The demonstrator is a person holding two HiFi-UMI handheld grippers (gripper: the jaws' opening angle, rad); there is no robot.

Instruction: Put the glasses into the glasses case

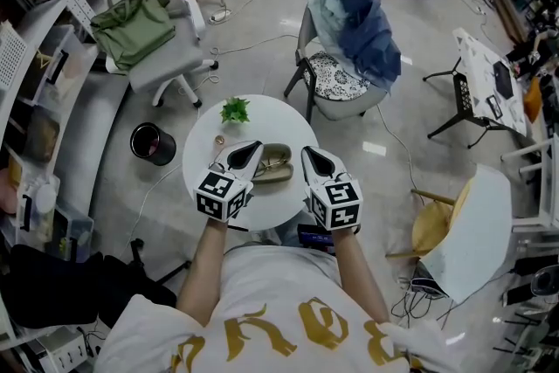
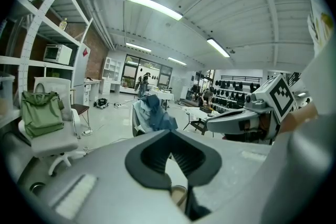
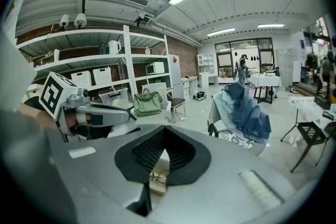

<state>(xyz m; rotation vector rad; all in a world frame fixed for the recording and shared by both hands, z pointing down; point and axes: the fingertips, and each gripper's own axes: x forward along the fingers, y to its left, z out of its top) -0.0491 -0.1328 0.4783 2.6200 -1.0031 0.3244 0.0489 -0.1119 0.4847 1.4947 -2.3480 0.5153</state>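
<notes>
An olive glasses case (image 1: 272,163) lies open on the round white table (image 1: 210,135), between my two grippers. Thin-framed glasses (image 3: 156,176) rest on its tan lining, glimpsed below the right gripper's jaws; in the head view I cannot make them out. My left gripper (image 1: 251,152) (image 2: 170,136) is shut and holds nothing, its tip over the case's left end. My right gripper (image 1: 314,155) (image 3: 164,135) is also shut and holds nothing, just right of the case. A bit of the case rim (image 2: 177,192) shows under the left jaws.
A small green plant (image 1: 235,109) and a tiny brown object (image 1: 219,139) sit on the table's far side. Around the table are a black bin (image 1: 153,143), a white office chair with a green bag (image 1: 133,26), a chair draped with blue clothing (image 1: 354,35) and a yellow chair (image 1: 431,228).
</notes>
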